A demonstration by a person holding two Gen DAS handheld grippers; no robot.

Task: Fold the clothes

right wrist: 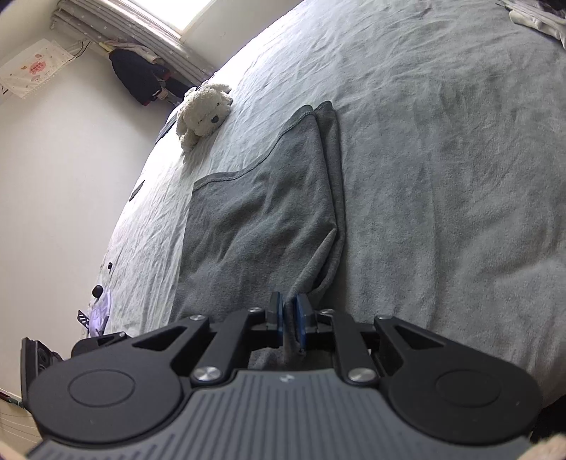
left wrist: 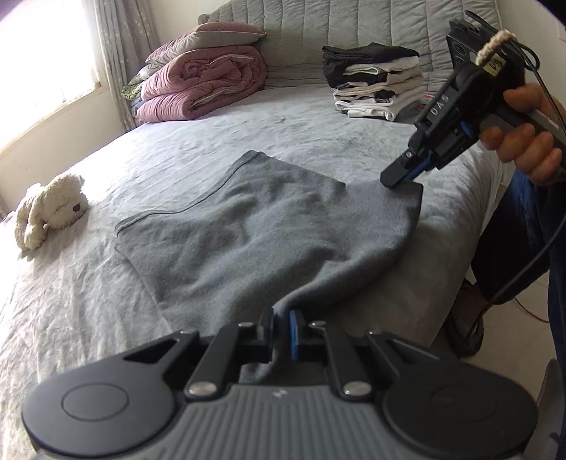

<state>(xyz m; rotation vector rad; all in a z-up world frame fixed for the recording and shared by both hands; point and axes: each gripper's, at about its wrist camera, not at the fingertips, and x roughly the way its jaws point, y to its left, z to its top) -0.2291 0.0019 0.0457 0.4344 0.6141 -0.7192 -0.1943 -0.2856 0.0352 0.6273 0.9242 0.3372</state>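
Fingers (left wrist: 275, 323) pinch grey garment (left wrist: 247, 230); only left cam shows folded stack (left wrist: 375, 85).

A white plush dog (left wrist: 46, 212) lies on the bed (left wrist: 106, 300) near its far edge. By the quilted headboard (left wrist: 318, 39), a rolled pink duvet (left wrist: 205, 85) carries 1 pillow (left wrist: 226, 33). Curtains (left wrist: 120, 42) hang beside the window (left wrist: 42, 53).

Black gripper (left wrist: 399, 178), blue pads, perhaps jeans.
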